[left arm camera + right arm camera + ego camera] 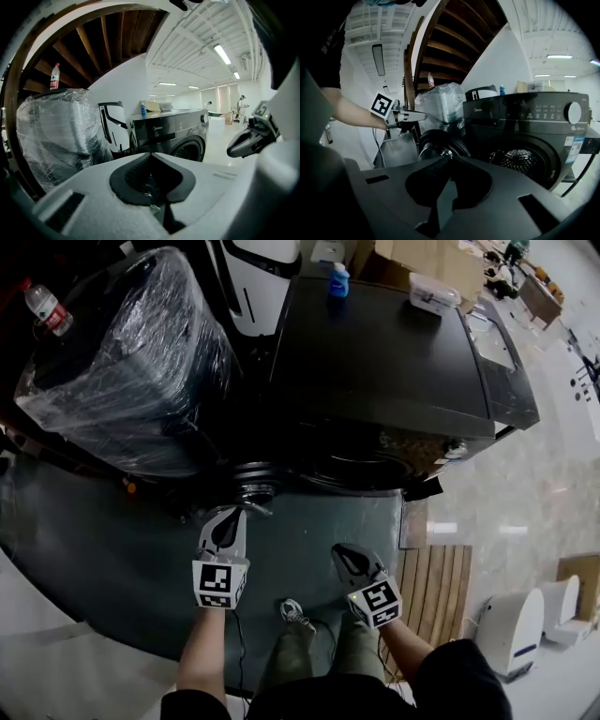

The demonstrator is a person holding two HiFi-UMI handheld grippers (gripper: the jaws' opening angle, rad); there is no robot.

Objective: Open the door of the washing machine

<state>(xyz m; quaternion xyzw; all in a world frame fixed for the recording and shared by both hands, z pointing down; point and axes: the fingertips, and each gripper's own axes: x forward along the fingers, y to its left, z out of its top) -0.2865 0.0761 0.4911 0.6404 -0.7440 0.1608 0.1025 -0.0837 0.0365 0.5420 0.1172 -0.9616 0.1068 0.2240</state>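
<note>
The left tool (228,517) sits in the lower middle of the head view. Its jaws are pressed together with nothing between them, as its own view shows plainly. The right tool (343,555) is beside it, a little lower and to the right, and its jaws are also together and empty. Each is held up off the floor on a bare forearm. Neither touches the machine.

Just above the left tool's tip in the head view is the round door (255,486). It stands swung open to the left of the front of the washing machine (375,352). The right gripper view shows the same: the dark door ring hangs out at centre left and the perforated drum (520,160) lies bare in the opening at lower right.

The dark washing machine fills the upper middle of the head view, with a blue bottle (338,280) near the back edge of its top. To its left, in the upper left of the frame, stands a bulky appliance wrapped in clear plastic (122,362). A water bottle (45,307) with a red cap lies at its far left. A green floor mat (112,559) spreads under both tools, and a wooden pallet (439,592) lies at lower right.
</note>
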